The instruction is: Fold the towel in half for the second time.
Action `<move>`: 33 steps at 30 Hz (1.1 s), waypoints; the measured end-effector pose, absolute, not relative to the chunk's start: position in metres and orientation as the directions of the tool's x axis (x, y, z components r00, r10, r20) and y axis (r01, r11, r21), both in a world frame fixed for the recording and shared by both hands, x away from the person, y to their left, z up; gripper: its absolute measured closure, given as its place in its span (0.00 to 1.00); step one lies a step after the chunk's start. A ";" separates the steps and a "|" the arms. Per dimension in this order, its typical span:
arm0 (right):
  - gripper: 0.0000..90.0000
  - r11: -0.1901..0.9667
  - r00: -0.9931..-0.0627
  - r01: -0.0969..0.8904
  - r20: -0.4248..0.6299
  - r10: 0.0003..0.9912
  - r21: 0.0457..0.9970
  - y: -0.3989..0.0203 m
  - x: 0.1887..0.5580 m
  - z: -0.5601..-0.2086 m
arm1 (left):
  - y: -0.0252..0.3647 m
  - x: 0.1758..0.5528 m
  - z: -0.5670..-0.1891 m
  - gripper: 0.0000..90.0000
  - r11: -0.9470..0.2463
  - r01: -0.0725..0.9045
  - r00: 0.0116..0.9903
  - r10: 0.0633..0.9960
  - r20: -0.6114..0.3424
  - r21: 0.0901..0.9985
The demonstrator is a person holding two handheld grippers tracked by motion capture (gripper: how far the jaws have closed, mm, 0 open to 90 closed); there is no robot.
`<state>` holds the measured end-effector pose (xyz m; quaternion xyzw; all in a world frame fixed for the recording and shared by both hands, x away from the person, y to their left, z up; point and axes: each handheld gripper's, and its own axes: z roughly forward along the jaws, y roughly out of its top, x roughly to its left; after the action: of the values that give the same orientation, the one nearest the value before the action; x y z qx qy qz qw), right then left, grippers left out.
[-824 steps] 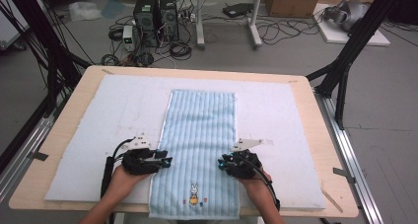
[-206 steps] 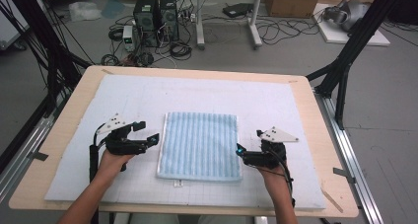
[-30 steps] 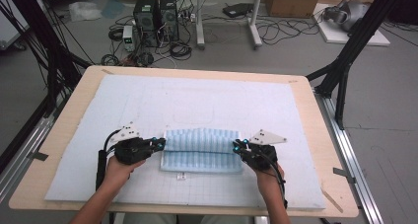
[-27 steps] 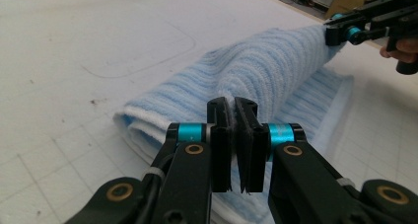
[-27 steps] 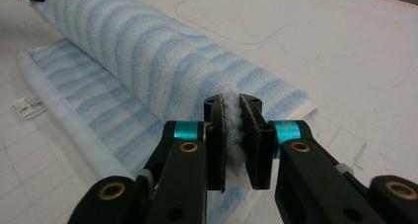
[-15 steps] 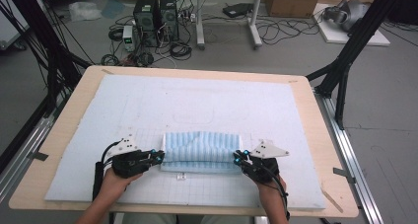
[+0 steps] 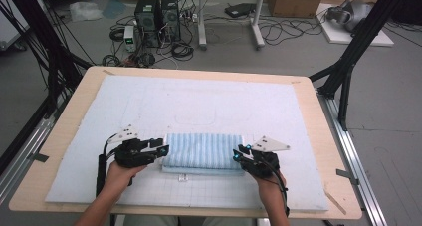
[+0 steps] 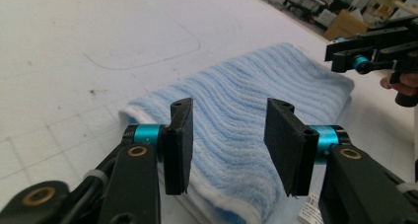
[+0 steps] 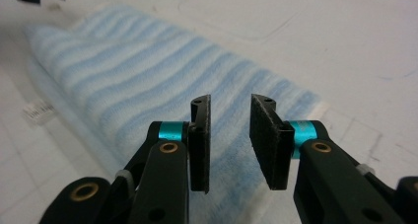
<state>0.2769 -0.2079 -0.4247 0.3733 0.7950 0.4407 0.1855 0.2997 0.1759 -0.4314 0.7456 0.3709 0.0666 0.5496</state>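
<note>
2 computer towers (image 7: 157, 12) stand on the floor beyond the table (image 7: 318, 131).

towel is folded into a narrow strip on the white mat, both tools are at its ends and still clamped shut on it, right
Not quite. The towel is folded on the white mat with a tool at each end, but the left tool and right tool have just been opening; both gripper views show the pads apart, gripping nothing.

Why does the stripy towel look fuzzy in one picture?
In the right gripper view the far end of the towel is blurred, out of focus, while the jaws look sharp; the left gripper view shows its ribs crisply; the high view is evenly lit, without glare.
</note>
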 end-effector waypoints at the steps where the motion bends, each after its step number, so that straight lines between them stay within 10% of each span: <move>1: 0.78 0.353 -0.656 0.437 0.025 0.754 0.828 -0.204 0.279 -0.427 | 0.173 0.301 -0.433 0.62 -0.129 0.490 0.715 0.626 -0.312 0.862; 15: 0.71 0.457 -0.687 0.459 -0.021 0.726 0.762 -0.196 0.267 -0.443 | 0.162 0.291 -0.448 0.65 -0.344 0.489 0.741 0.649 -0.174 0.801; 33: 0.47 0.322 -0.657 0.412 0.033 0.753 0.852 -0.228 0.256 -0.430 | 0.204 0.293 -0.439 0.44 -0.152 0.441 0.687 0.691 -0.224 0.885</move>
<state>0.2557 -0.2279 -0.4304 0.3682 0.7908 0.4508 0.1891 0.2926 0.2037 -0.4388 0.7496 0.3775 0.1180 0.5307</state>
